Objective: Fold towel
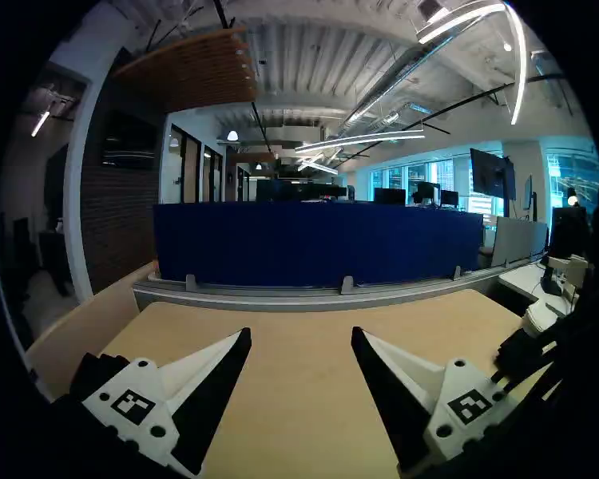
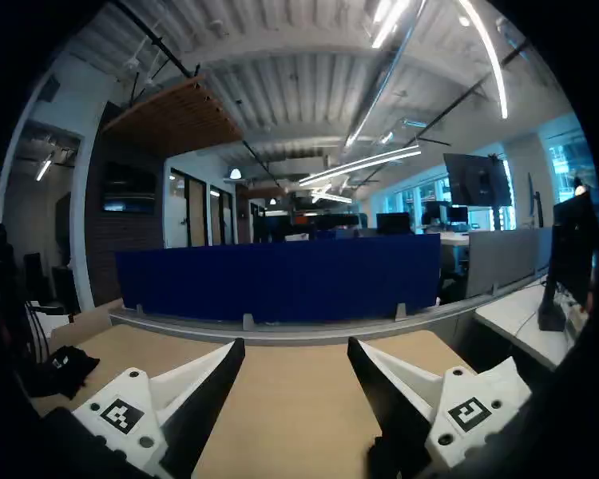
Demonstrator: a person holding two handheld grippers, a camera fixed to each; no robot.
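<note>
Over the table point(image 1: 299, 319), left gripper point(image 1: 301, 355) and right gripper point(image 2: 295, 359) gape wide, empty; the towel's direction cannot be told.

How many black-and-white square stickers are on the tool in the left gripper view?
2: one sticker lower left, another lower right, both on the tool. Others may be hidden.

Wide-spread tool point(image 2: 294, 343) above wooden desk point(image 2: 299, 423)

Dim but sharp, lit by ceiling strips point(image 1: 359, 141) (edges curve strongly).
</note>
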